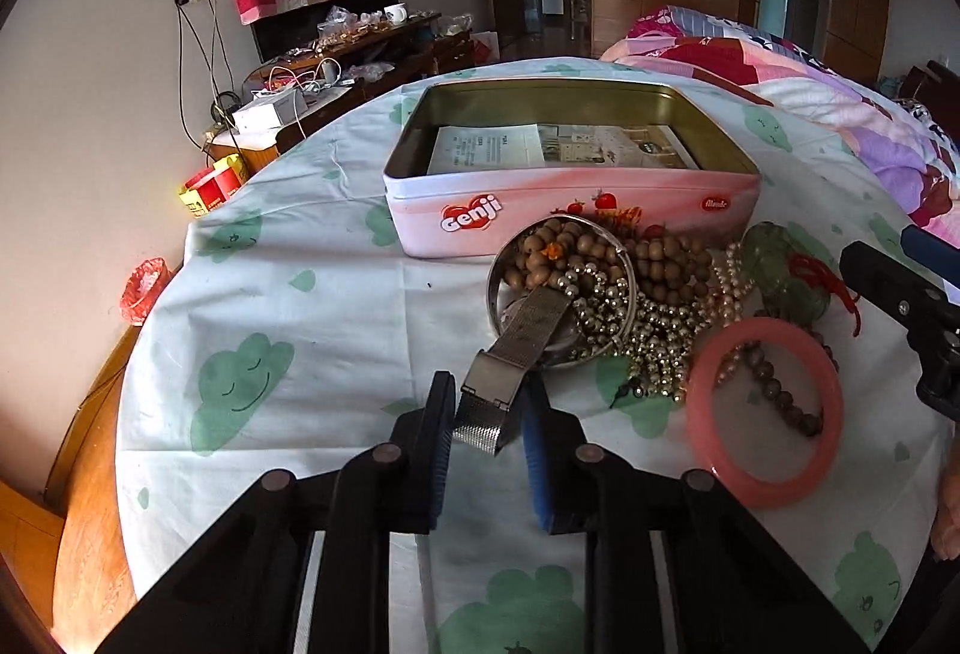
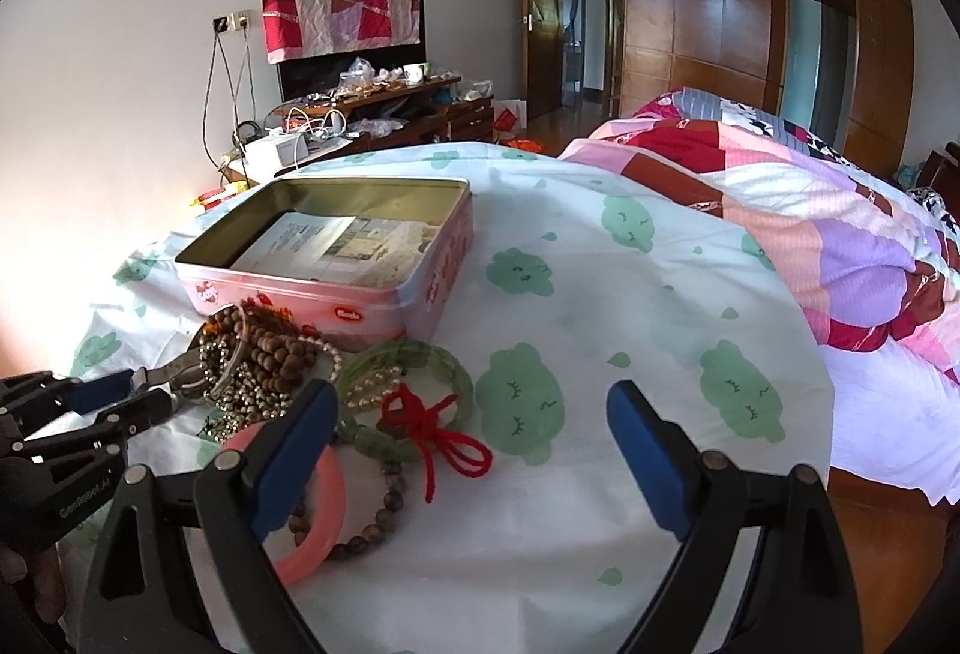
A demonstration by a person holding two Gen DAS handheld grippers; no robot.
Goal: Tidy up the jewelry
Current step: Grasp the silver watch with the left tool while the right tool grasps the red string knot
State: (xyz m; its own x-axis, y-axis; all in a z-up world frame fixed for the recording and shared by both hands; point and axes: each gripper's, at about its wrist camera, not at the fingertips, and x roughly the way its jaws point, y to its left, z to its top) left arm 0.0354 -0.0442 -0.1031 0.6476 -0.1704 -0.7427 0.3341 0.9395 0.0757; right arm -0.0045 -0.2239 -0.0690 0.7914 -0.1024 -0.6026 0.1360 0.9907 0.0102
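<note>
**Left gripper closing on a watch strap**

The left gripper (image 1: 487,414), lower centre, pinches the metal mesh watch strap (image 1: 528,330) near its clasp. The strap looks limp and slick, trailing from a heaped bowl (image 1: 501,258); grip the stiffer clasp.

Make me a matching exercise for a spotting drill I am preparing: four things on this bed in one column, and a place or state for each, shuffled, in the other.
Things:
1. watch strap
2. pink bangle
3. printed paper
4. red cord bow

Places or states:
A. lying inside the open tin
B. on the green bangle
C. between the jaws of the left gripper
D. flat on the sheet, ringing part of a dark bead bracelet

Pairs: 1-C, 2-D, 3-A, 4-B
</note>
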